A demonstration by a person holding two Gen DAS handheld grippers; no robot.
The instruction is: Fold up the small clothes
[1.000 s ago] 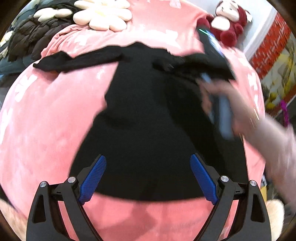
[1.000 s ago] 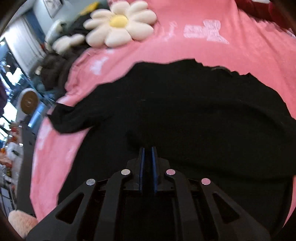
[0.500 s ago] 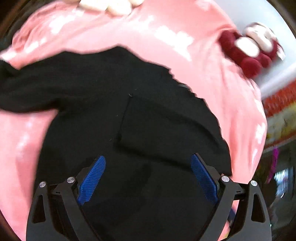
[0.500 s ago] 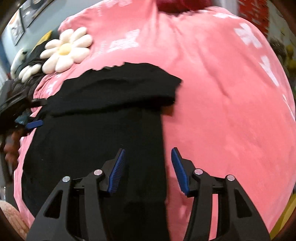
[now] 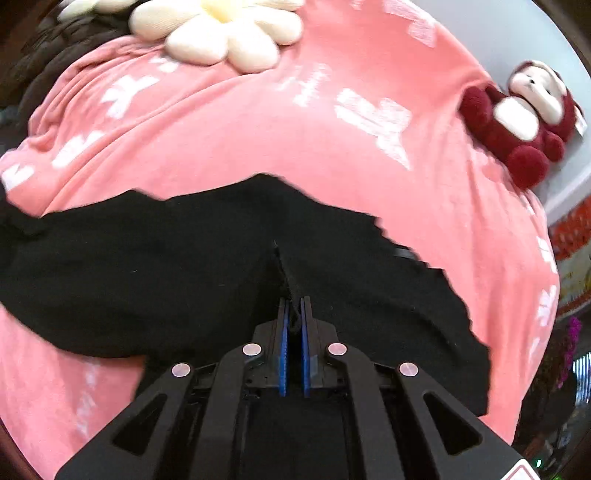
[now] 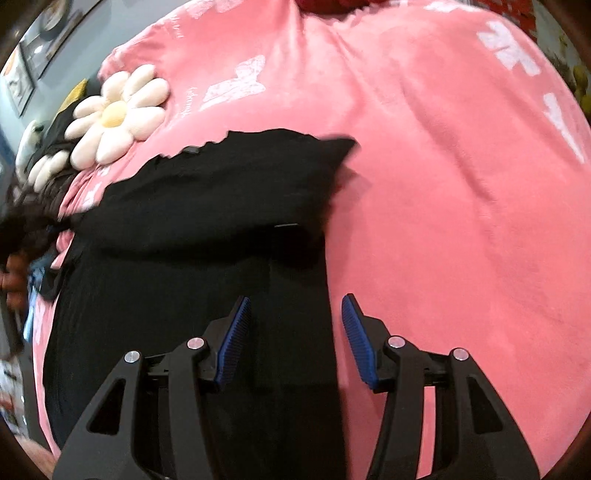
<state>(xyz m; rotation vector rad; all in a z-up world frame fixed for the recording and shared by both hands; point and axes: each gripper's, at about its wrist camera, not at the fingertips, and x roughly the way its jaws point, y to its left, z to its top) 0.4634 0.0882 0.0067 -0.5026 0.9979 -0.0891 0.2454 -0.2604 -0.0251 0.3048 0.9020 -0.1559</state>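
A black long-sleeved top [image 5: 155, 269] lies spread on a pink blanket [image 5: 258, 122]. One sleeve is folded across the body [image 6: 221, 199]. My left gripper [image 5: 294, 306] is shut on a pinch of the black fabric near the folded sleeve's end, and a small ridge of cloth rises ahead of its blue pads. My right gripper [image 6: 293, 314] is open and empty, low over the garment's right side edge [image 6: 328, 295], with one finger over black cloth and the other over the blanket.
A white daisy-shaped cushion [image 5: 221, 33] lies at the far side and also shows in the right wrist view [image 6: 114, 114]. A red and white plush monkey [image 5: 521, 114] sits at the far right. Dark clothes [image 5: 44, 40] are piled at the far left.
My left gripper went from wide open to shut on the black fabric. My right gripper let go of the sleeve, opened and drew back to the garment's right edge.
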